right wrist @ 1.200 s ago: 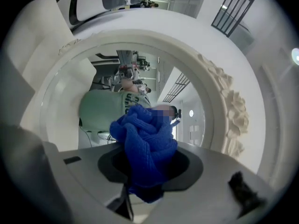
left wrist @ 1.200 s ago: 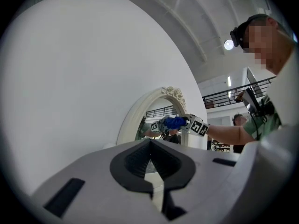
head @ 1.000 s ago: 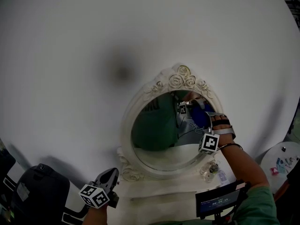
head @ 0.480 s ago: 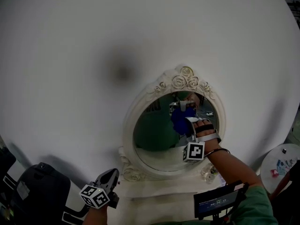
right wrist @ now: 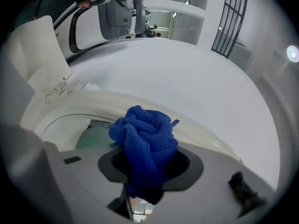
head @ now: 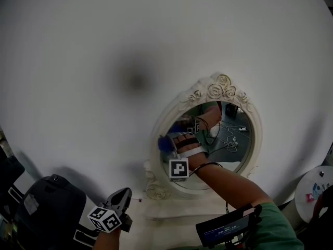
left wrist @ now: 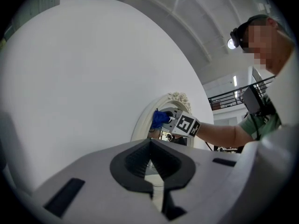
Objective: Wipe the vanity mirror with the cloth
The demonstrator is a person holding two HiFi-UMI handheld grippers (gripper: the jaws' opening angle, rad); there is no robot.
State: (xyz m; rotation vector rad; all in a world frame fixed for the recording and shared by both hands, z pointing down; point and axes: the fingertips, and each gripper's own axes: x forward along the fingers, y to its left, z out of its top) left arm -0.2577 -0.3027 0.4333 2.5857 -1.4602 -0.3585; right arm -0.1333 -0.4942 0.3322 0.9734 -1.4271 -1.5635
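Two hand-held grippers appear before an oval vanity mirror (head: 233,146) that has a white ornate frame (head: 156,130) crowned with moulded roses and that stands against a white wall (head: 104,46). The right gripper (head: 170,141) reaches to the left edge of the glass, its marker cube (head: 179,168) facing the head camera and the person's forearm (head: 229,184) crossing the lower part of the mirror. Its fingers are clamped on a bunched blue cloth (head: 164,142). In the right gripper view, the cloth (right wrist: 145,135) bulges out beyond the right gripper (right wrist: 148,172) and lies against the inner rim of the frame (right wrist: 196,130), with a strip of glass (right wrist: 70,125) just beside it. The left gripper (head: 124,194) is held low, well apart from the mirror, with its marker cube (head: 104,219) near the bottom edge of the head view. In the left gripper view, its fingers (left wrist: 135,160) are together with nothing between them, and they point toward the mirror (left wrist: 161,134), where the cloth (left wrist: 160,119) shows at the frame's edge. A black bag (head: 49,207) sits at the lower left, and a dark screen (head: 226,228) lies below the person's arm.
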